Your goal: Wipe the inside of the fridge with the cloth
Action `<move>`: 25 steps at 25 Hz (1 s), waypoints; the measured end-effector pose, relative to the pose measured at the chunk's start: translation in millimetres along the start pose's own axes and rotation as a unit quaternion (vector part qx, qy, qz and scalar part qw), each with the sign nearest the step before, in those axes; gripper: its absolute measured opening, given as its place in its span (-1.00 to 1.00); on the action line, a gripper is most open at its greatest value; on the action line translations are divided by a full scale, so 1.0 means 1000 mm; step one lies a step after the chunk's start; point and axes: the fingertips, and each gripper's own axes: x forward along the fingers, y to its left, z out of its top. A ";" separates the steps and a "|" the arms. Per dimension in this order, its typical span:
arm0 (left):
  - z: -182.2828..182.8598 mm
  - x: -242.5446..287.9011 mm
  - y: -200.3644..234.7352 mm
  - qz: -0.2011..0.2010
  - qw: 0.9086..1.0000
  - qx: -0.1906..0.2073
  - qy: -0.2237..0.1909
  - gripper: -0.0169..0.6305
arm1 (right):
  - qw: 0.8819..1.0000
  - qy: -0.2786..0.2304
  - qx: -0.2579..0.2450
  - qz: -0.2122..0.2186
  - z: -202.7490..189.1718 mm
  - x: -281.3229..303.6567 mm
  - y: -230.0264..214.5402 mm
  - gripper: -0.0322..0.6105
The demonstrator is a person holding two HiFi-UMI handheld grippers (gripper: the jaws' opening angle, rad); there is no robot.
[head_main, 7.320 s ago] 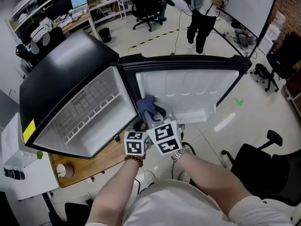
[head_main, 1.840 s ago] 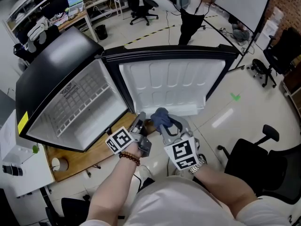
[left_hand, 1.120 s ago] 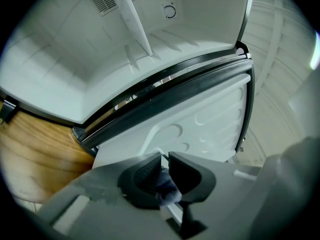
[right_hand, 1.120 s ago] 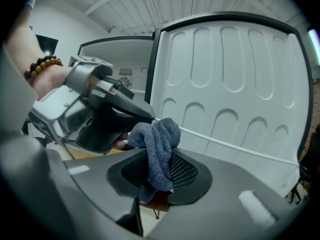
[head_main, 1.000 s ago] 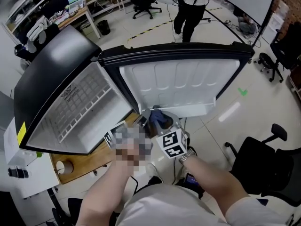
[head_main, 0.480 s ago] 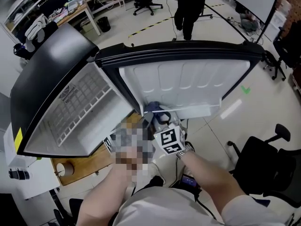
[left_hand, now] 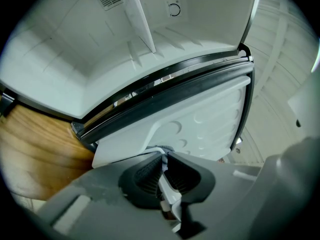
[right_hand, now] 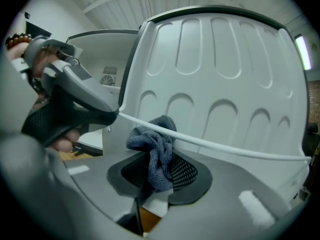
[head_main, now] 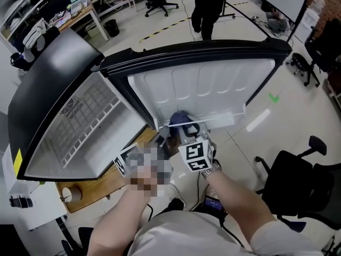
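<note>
Pinching one cloth (right_hand: 157,145), perhaps one rail (right_hand: 208,140)

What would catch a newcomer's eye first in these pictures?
The black fridge stands wide open at the left of the head view, with its white door swung out beside it. In front of that door the right gripper clamps a bunched blue-grey cloth. The left gripper pinches the end of the door's thin white rail.
</note>
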 end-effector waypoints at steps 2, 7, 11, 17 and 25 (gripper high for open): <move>-0.002 0.002 -0.005 -0.015 1.000 -0.023 -0.006 -0.82 | 1.000 0.003 0.006 -0.015 -0.004 -0.005 -0.015 -0.60; -0.002 -0.003 0.006 0.013 1.000 -0.018 -0.010 -0.83 | 0.999 0.013 0.011 -0.042 -0.012 -0.018 -0.045 -0.60; -0.002 -0.002 0.005 0.009 1.000 -0.023 -0.014 -0.83 | 0.997 0.024 0.024 -0.068 -0.024 -0.029 -0.070 -0.60; -0.001 -0.001 -0.002 -0.009 0.999 -0.033 -0.025 -0.83 | 0.994 0.038 0.031 -0.098 -0.037 -0.045 -0.105 -0.60; -0.002 -0.006 0.009 0.020 0.999 -0.026 -0.029 -0.83 | 0.988 0.051 0.044 -0.136 -0.049 -0.061 -0.140 -0.60</move>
